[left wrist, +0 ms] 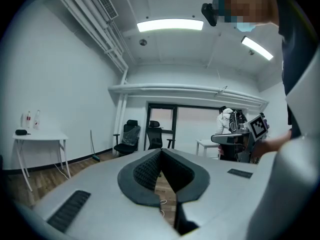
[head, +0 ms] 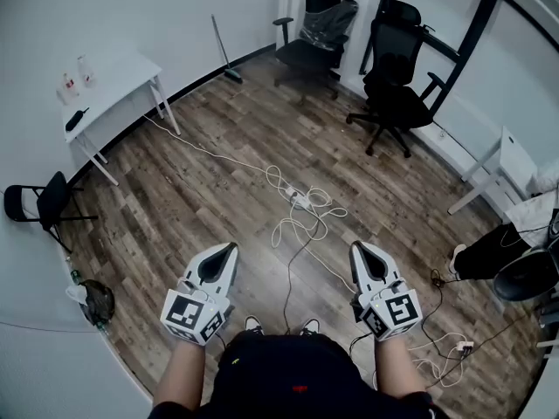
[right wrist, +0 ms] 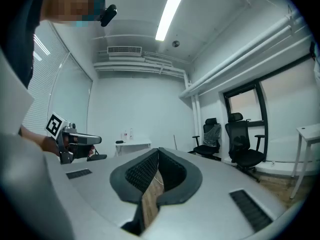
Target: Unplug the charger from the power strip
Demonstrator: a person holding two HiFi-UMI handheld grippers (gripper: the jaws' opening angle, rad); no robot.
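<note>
The white power strip (head: 299,201) lies on the wood floor in the middle of the room, with loose white cable (head: 307,221) coiled around it. It is too small to make out the charger on it. I stand well back from it, holding both grippers level at waist height. My left gripper (head: 229,248) is shut with nothing between its jaws; its tips meet in the left gripper view (left wrist: 161,151). My right gripper (head: 358,246) is also shut and empty, its tips closed in the right gripper view (right wrist: 158,150).
A white table (head: 113,90) stands at the far left, with a black folding chair (head: 44,203) nearer me. Two black office chairs (head: 319,33) (head: 397,90) stand at the back. A seated person's legs (head: 480,256) and more cables (head: 445,343) are at the right.
</note>
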